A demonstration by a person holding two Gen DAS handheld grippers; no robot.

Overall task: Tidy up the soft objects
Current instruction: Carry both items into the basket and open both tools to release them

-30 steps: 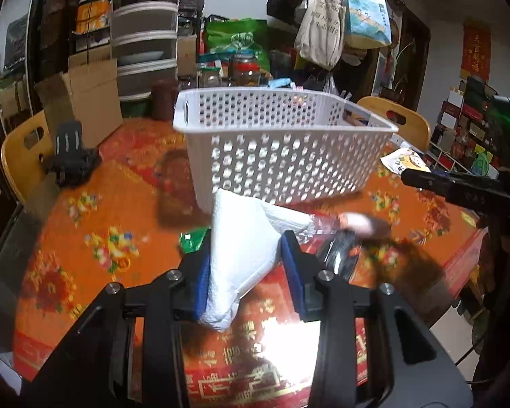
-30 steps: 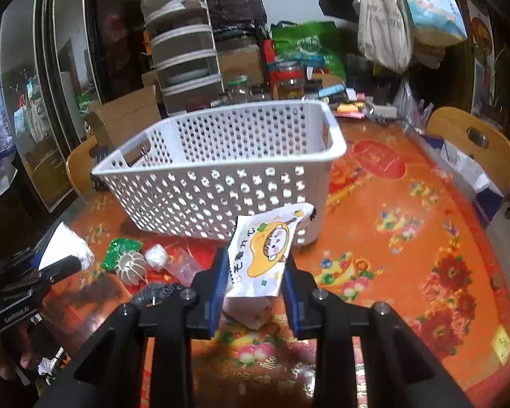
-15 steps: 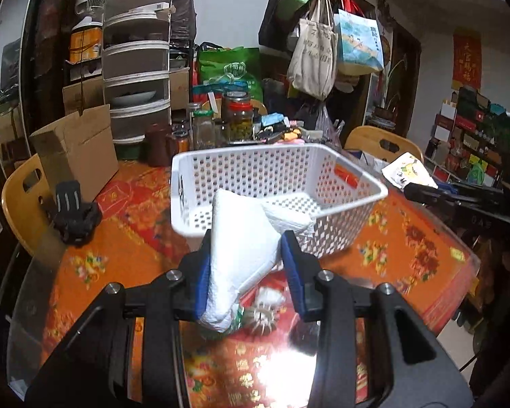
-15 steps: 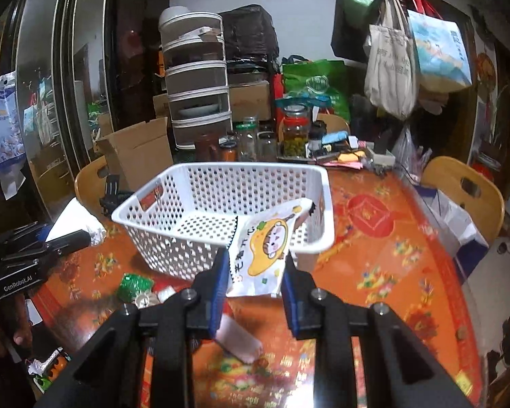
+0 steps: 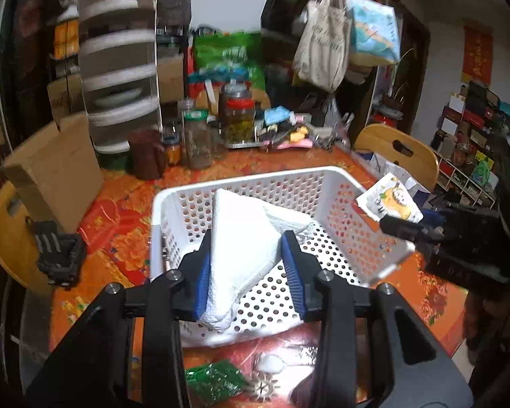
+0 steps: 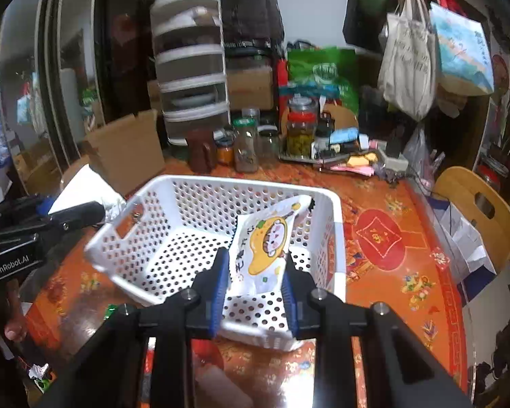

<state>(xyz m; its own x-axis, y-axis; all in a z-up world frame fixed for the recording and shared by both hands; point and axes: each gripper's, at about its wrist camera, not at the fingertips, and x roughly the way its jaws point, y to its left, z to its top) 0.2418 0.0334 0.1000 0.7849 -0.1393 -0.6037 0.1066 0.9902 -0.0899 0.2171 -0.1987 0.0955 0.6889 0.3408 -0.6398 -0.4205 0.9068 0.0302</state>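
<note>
My left gripper (image 5: 246,251) is shut on a white folded tissue pack (image 5: 241,238) and holds it above the white perforated basket (image 5: 384,258). My right gripper (image 6: 255,265) is shut on a white snack packet with a yellow cartoon print (image 6: 267,244), held over the same basket (image 6: 112,234). The right gripper (image 5: 411,227) with its packet (image 5: 389,199) shows at the basket's right edge in the left wrist view. The left gripper (image 6: 71,214) with the white pack (image 6: 85,190) shows at the left in the right wrist view. The part of the basket floor that shows is bare.
The basket stands on an orange flowered tablecloth (image 5: 119,197). A green wrapper (image 5: 214,379) and small white bits (image 5: 270,362) lie in front of it. Jars (image 5: 236,115), a cardboard box (image 5: 54,173), a drawer tower (image 5: 119,61) and wooden chairs (image 5: 396,153) ring the table.
Both grippers have risen and moved forward with their items, from low in front of the basket to above its opening. Neither grip has changed.
</note>
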